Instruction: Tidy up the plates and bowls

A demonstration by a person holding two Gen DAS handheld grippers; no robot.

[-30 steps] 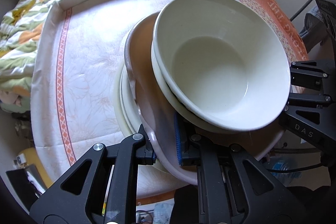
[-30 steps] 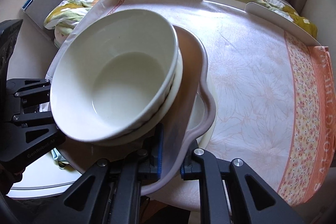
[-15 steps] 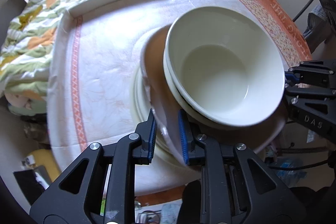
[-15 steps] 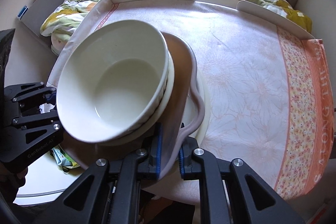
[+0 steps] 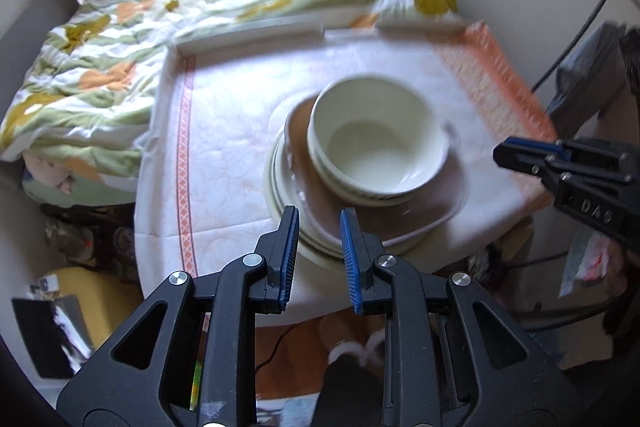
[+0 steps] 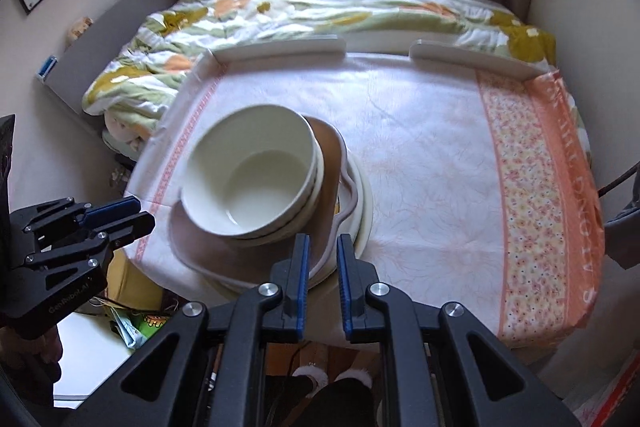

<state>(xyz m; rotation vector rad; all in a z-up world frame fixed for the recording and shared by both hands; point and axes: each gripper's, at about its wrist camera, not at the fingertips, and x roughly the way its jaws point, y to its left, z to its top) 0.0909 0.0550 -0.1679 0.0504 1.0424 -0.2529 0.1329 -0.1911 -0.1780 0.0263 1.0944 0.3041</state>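
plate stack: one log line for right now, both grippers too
stack: bowls on pink plate on cream plates | left gripper: jaws just been opening, empty | right gripper: shut, empty

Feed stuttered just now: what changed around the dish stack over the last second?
Left tongs and right tongs came off the brown plate's rim and drew back upward; the left jaws have just been opening, empty. Bowls stay nested on it.

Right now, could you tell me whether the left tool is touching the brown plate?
Apart. The right wrist view shows tablecloth between the left tool and the brown plate; its jaws have just been opening, with nothing between them.
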